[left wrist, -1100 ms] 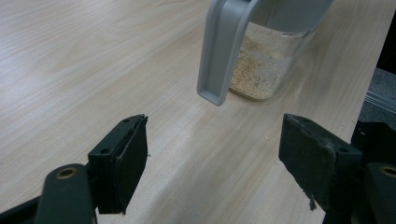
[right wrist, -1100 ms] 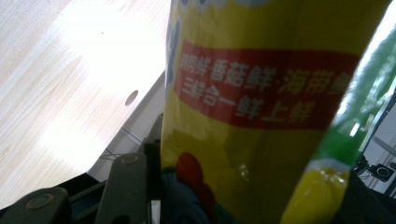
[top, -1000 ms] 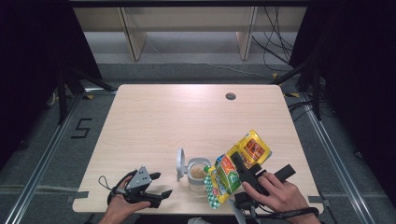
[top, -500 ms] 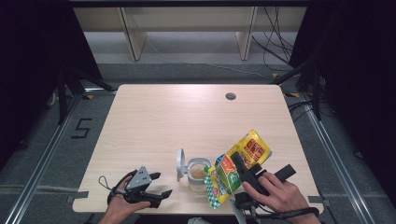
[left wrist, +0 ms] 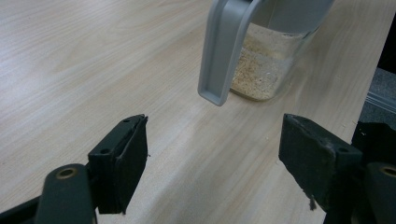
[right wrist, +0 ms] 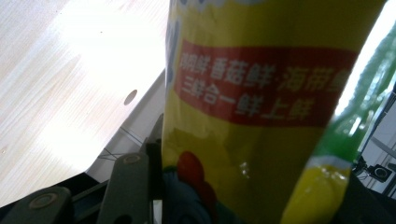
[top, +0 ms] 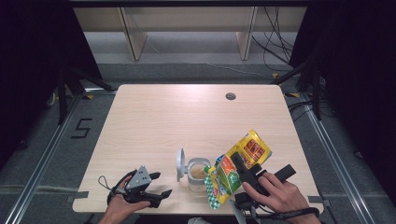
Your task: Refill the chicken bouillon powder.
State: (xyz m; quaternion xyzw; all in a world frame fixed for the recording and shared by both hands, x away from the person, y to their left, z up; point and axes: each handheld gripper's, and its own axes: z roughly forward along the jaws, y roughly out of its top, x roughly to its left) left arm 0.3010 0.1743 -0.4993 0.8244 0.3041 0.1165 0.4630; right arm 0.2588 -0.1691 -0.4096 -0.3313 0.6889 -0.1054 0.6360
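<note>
From the high view, a yellow-green seasoning bag [top: 236, 168] is pinched by the right gripper [top: 240, 173] and tipped over a glass jar [top: 198, 171] near the table's [top: 187, 116] front edge, its grey lid [top: 180, 164] flipped open to the left. The left gripper [top: 154, 186] is parked off to the jar's left, holding nothing.

In the left gripper view, the jaws are spread wide over bare wood, and tan granules can be seen low in the jar [left wrist: 264, 65].

In the right gripper view, the bag [right wrist: 261, 112] is clamped close to the lens. Probably best poured slowly, with the bag's mouth kept right over the jar opening so nothing gets spilled.
</note>
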